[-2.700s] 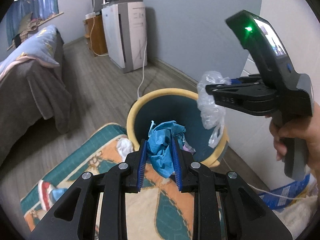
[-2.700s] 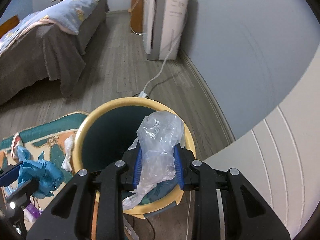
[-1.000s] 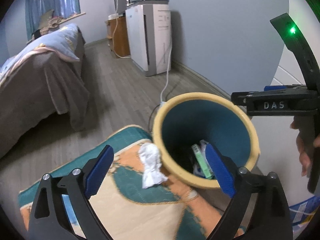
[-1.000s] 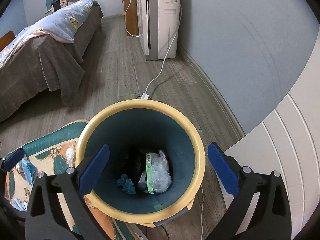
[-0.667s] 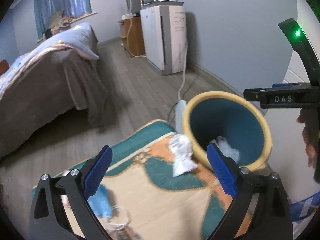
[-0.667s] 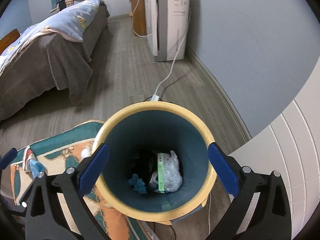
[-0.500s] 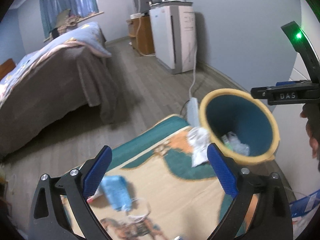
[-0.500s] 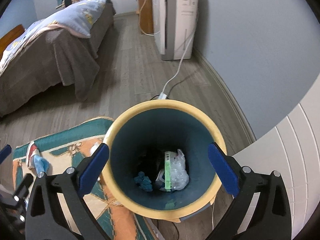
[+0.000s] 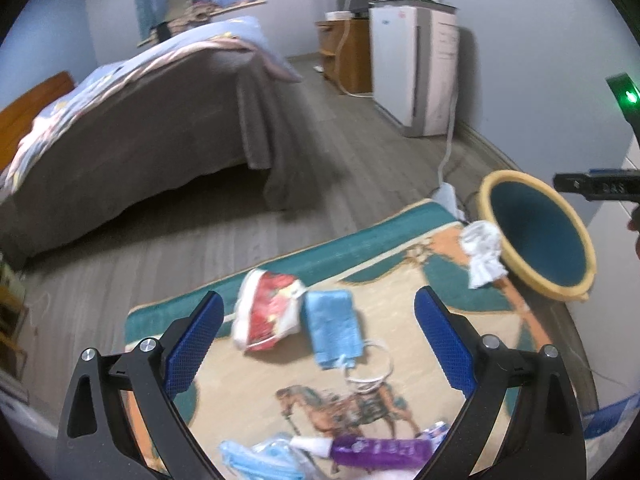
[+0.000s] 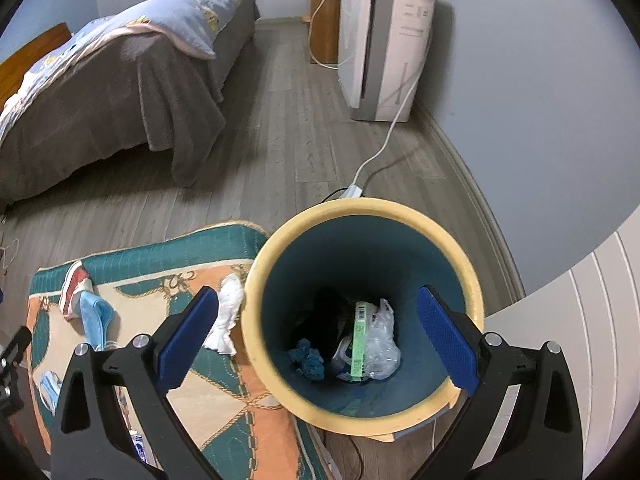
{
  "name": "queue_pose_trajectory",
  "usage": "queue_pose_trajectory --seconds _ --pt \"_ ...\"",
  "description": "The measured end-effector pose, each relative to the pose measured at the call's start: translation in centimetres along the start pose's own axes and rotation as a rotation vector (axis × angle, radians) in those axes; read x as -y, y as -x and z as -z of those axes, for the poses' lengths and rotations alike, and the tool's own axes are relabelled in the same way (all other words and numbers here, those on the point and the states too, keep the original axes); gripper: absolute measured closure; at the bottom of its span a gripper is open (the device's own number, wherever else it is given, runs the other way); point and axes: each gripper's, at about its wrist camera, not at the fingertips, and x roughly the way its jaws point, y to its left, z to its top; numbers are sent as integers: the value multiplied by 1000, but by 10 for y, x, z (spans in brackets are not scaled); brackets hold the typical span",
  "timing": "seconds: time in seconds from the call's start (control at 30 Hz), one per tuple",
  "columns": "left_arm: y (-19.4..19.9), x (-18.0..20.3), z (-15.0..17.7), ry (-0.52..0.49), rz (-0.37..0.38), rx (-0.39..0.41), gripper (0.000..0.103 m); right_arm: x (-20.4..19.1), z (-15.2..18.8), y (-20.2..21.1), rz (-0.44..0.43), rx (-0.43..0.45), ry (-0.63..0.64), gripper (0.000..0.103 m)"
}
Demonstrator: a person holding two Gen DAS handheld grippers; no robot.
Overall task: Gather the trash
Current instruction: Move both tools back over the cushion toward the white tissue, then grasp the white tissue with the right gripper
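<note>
The right tool's side point(image 9: 596, 188) carries blurred white letters that cannot be read for certain. A barcode shows on the green box point(image 10: 359, 340) lying in the trash bin point(image 10: 256, 280) with clear crumpled plastic point(image 10: 382, 350) and a blue wad point(image 10: 308, 360). The bin is teal inside with a yellow rim, standing at the rug's point(image 9: 400, 320) corner. On the rug lie a white tissue point(image 9: 482, 252), a red-and-white wrapper point(image 9: 266, 312), a blue mask point(image 9: 334, 326) and a purple tube point(image 9: 380, 449). The left tool point(image 9: 316, 354) and right tool point(image 10: 318, 340) are both spread wide, holding nothing.
</note>
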Motion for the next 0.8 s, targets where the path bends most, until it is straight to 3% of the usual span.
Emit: queue_pose_trajectory --seconds 0.1,0.37,0.6,0.8 --pt "-5 -16 3 74 -8 -11 8 -4 3 -5 -2 -17 12 6" --pt "-4 -47 -4 131 -20 -1 7 -11 14 -29 -2 -101 -18 6" --pt "-9 -74 2 127 -72 -18 7 -41 14 -46 -5 -81 22 6" --pt "-27 -93 10 136 -81 -67 7 -78 15 -70 -12 -118 119 17"
